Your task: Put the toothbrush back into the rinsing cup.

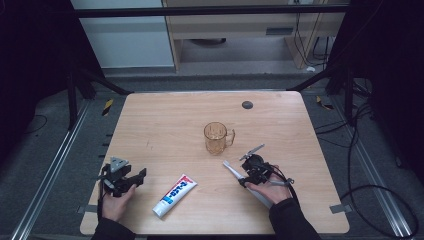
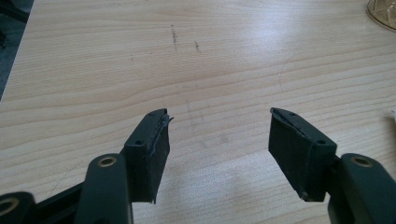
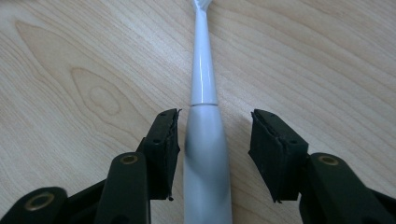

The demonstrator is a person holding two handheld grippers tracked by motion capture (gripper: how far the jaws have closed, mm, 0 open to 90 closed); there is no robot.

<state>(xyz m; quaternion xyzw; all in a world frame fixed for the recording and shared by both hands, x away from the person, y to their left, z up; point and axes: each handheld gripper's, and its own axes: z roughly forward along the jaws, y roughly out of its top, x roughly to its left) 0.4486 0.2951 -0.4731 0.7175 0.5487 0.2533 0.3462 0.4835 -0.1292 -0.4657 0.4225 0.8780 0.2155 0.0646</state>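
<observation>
Right gripper astride the white toothbrush on the wooden table

Handle lying between the half-open fingers — close beside one pad, clear of the other, not yet pinched. Left gripper spread wide over bare wood — toothpaste tube and amber mug apart from both.

high view above table, jaw cameras close, low, sharing its wood
</observation>
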